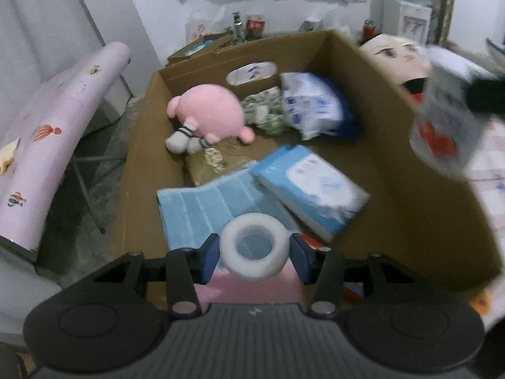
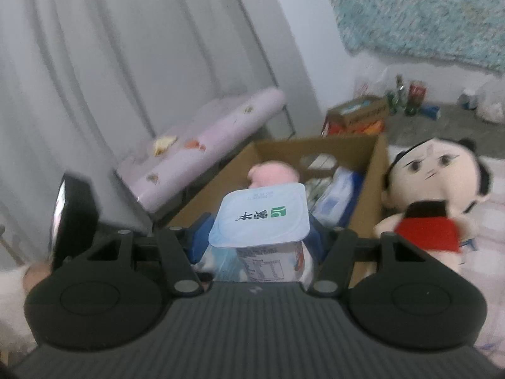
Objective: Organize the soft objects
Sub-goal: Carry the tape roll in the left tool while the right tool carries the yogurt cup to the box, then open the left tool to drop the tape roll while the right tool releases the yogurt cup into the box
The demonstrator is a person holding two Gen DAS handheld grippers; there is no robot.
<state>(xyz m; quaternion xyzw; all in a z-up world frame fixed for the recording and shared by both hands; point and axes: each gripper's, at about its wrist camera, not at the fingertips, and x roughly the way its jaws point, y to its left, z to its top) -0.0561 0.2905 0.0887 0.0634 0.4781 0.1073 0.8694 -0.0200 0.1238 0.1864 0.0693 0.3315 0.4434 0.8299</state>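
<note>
My left gripper (image 1: 255,246) is shut on a white tape roll (image 1: 271,252) and holds it over the near end of the cardboard box (image 1: 410,170). In the box lie a pink plush (image 1: 210,113), a blue tissue pack (image 1: 312,186), a blue cloth (image 1: 208,208) and a white-blue bag (image 1: 315,104). My right gripper (image 2: 258,237) is shut on a yogurt cup (image 2: 258,218) with a white lid, held above the box's (image 2: 377,170) near edge. It shows blurred in the left wrist view (image 1: 445,120). A doll (image 2: 432,195) in red stands right of the box.
A pink padded board (image 1: 53,139) on a metal frame stands left of the box. Bottles, cans and a small carton (image 2: 359,115) sit on the floor by the far wall. A grey curtain (image 2: 110,63) hangs at the left.
</note>
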